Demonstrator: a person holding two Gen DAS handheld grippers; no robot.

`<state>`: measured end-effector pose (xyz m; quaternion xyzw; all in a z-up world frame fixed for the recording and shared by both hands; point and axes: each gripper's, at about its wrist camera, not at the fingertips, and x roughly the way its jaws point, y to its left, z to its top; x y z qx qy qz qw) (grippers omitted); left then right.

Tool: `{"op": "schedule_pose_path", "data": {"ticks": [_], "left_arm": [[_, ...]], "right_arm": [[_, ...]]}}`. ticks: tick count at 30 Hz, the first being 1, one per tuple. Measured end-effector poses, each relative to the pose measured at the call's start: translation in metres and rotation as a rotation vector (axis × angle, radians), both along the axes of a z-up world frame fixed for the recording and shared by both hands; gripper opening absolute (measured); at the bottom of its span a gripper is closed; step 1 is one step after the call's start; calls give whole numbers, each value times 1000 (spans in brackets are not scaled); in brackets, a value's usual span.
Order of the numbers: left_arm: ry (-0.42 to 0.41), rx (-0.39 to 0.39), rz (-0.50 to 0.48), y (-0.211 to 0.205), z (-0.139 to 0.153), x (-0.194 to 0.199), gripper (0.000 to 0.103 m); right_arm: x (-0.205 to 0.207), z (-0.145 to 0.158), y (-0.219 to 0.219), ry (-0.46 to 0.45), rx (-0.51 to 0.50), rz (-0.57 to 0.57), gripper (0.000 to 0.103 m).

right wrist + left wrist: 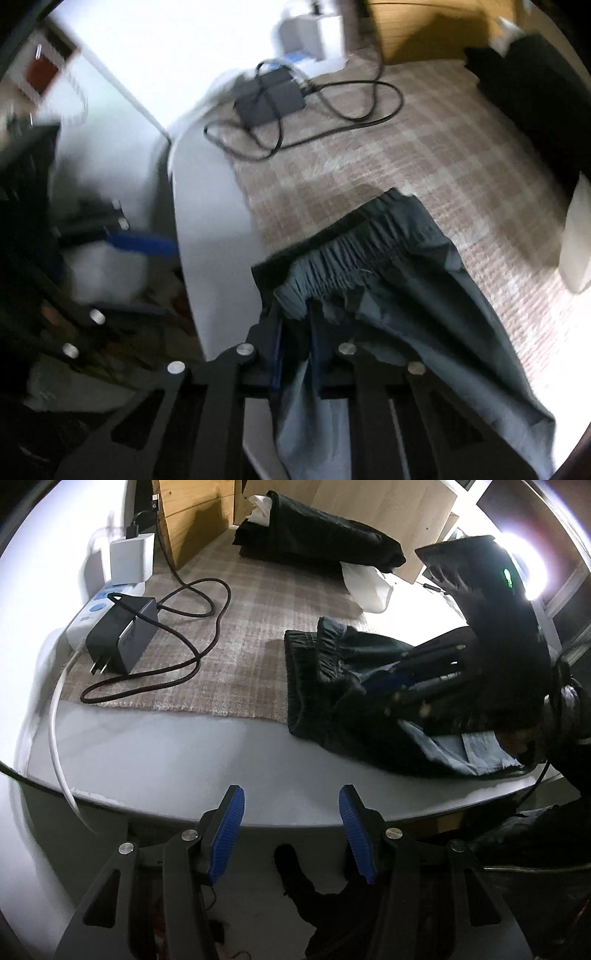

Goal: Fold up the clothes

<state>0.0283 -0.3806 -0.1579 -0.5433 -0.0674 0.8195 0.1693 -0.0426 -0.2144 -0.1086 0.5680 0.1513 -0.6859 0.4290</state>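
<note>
1. The dark shorts [332, 672] lie at the near right of the tabletop [177, 753], their gathered waistband [354, 243] on the checked cloth [236, 635] and the rest reaching toward the near edge.
2. The right gripper [295, 354] has its fingers closed on a fold of the shorts just behind the waistband; fabric hangs down between its two arms.
3. The left gripper [291, 812] hangs off the near edge of the tabletop, its blue pads [225, 834] wide apart with nothing between them.
4. A black power adapter [122, 635] with a looped black cable [192, 627] sits at the left edge of the cloth, beside a white power strip [88, 616].
5. A pile of dark folded clothes [317, 539] lies at the far edge, against wooden boards [192, 513].
6. A white bag [365, 587] lies just right of that pile.
</note>
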Motion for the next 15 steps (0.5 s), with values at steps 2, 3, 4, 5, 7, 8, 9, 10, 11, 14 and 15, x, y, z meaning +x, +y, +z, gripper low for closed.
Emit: {"op": "schedule_pose_path", "data": {"ticks": [2, 3, 4, 5, 7, 8, 9, 10, 11, 14, 15], "left_arm": [[1, 1, 1, 0, 0, -2, 51], [1, 2, 2, 0, 0, -2, 51], [1, 3, 2, 0, 1, -3, 51], [2, 4, 3, -1, 1, -4, 51], [1, 2, 0, 0, 1, -5, 51], [-1, -1, -2, 0, 1, -6, 51], [-2, -4, -3, 1, 1, -5, 51], [-2, -7, -3, 2, 1, -5, 51], [-2, -8, -4, 2, 1, -5, 51], [-7, -13, -6, 3, 1, -6, 51], [-10, -14, -8, 4, 2, -7, 51]], "right_arm": [[-9, 3, 6, -41, -43, -35, 11], [-14, 4, 8, -64, -68, -53, 10], [-18, 5, 10, -86, -93, -72, 10], [-20, 6, 9, -88, -101, -77, 10], [-20, 5, 4, -91, -110, -76, 10], [-20, 4, -1, -93, -111, -70, 10], [-20, 3, -5, -96, -112, -65, 10], [-17, 1, -11, -95, -115, -59, 10], [-14, -1, -17, -94, -117, -53, 10], [-7, -6, -23, -79, -108, -45, 10], [-7, -5, -22, -86, -107, -45, 11]]}}
